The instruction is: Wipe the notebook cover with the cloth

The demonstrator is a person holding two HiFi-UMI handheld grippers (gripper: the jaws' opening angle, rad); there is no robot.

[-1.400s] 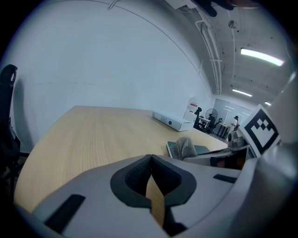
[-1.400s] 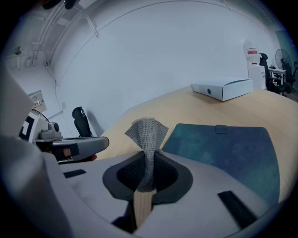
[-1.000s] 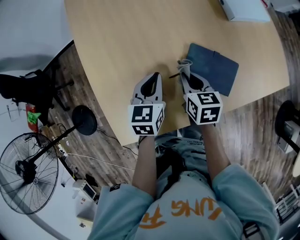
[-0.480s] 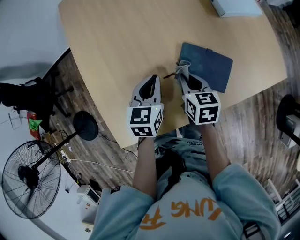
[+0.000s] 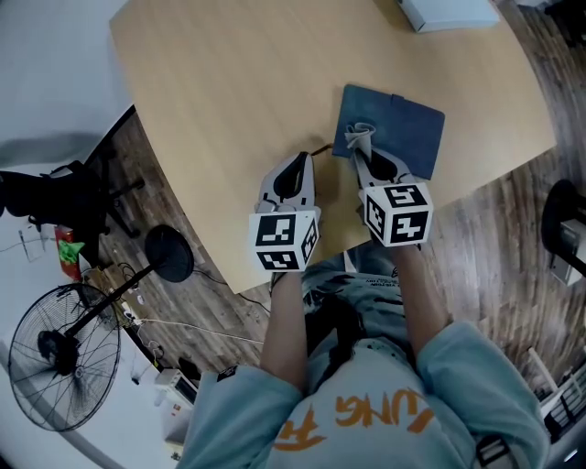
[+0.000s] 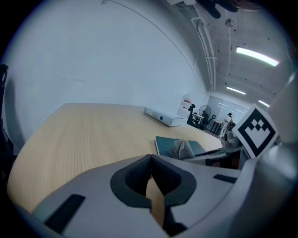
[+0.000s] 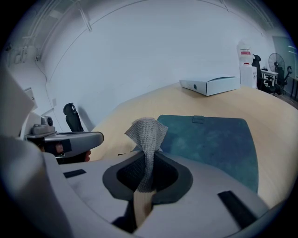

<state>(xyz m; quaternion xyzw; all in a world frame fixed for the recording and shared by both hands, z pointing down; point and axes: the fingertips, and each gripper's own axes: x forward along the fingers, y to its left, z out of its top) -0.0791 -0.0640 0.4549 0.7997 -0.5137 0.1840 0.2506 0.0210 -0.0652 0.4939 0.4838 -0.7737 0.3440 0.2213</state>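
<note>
A dark teal notebook (image 5: 392,128) lies closed near the table's front right edge; it also shows in the right gripper view (image 7: 209,139) and the left gripper view (image 6: 163,145). My right gripper (image 5: 360,147) is shut on a grey knitted cloth (image 7: 147,139), whose free end (image 5: 359,136) sits over the notebook's near left corner. My left gripper (image 5: 295,169) is shut with nothing in it, hovering over bare wood just left of the notebook. From the left gripper view the cloth (image 6: 180,148) shows bunched at the notebook's edge.
A white flat box (image 5: 449,11) lies at the table's far right, also in the right gripper view (image 7: 209,85). The wooden table (image 5: 238,82) ends close to my body. A floor fan (image 5: 64,362) and a black chair (image 5: 55,188) stand on the floor at left.
My right gripper has carried the cloth forward onto the notebook's near left corner. The left gripper has barely moved.
</note>
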